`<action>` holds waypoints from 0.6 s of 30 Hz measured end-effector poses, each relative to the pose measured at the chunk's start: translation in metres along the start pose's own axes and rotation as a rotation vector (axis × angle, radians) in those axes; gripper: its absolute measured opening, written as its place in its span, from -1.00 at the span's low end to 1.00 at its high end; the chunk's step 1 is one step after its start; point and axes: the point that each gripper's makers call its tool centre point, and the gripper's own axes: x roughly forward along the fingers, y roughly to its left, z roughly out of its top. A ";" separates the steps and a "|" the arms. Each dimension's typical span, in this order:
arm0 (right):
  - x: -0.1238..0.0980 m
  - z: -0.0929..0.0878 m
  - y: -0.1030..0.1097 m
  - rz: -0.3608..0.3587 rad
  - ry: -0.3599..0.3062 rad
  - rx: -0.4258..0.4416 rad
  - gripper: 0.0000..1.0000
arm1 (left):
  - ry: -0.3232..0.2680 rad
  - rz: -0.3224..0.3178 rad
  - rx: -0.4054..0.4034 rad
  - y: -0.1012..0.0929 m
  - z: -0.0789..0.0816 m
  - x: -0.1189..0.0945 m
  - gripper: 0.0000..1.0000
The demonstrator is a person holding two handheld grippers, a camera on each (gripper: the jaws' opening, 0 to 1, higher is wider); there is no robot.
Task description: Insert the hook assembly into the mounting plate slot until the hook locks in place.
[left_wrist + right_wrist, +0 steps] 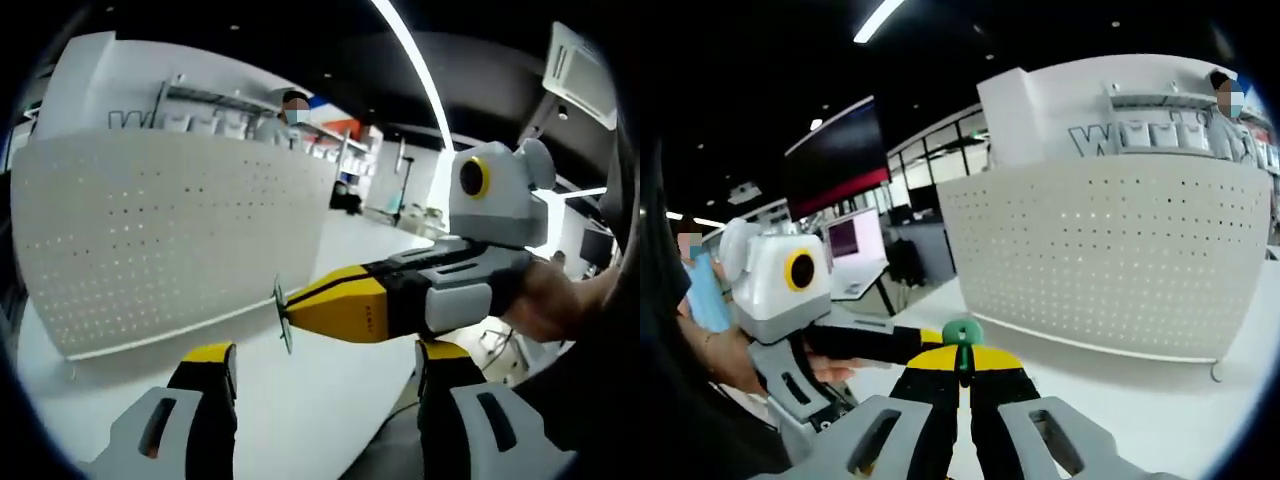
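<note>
Green hook (962, 345) pinched in right tongs (962, 372), well short of pegboard (1110, 255); left tongs (325, 365) spread.

White dotted pegboard (1110, 255), green hook (962, 335), yellow-black tongs (962, 372).

Right gripper (290, 312) entering from the right, clamped on a thin green hook (283, 314), just before the pegboard (170, 230).

I see a white table (300, 400), a white perforated mounting plate (170, 240) standing upright on its far side, edge resting on it
</note>
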 end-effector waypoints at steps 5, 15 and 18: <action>-0.002 -0.002 -0.005 0.001 -0.006 0.034 -1.00 | 0.001 0.003 -0.017 -0.002 0.000 0.000 0.77; -0.002 -0.007 -0.010 -0.006 -0.008 0.060 -1.00 | -0.025 0.020 0.096 -0.008 0.003 -0.004 0.91; -0.001 -0.011 -0.011 -0.007 -0.004 0.070 -0.99 | -0.053 0.013 0.094 -0.013 0.007 -0.009 0.99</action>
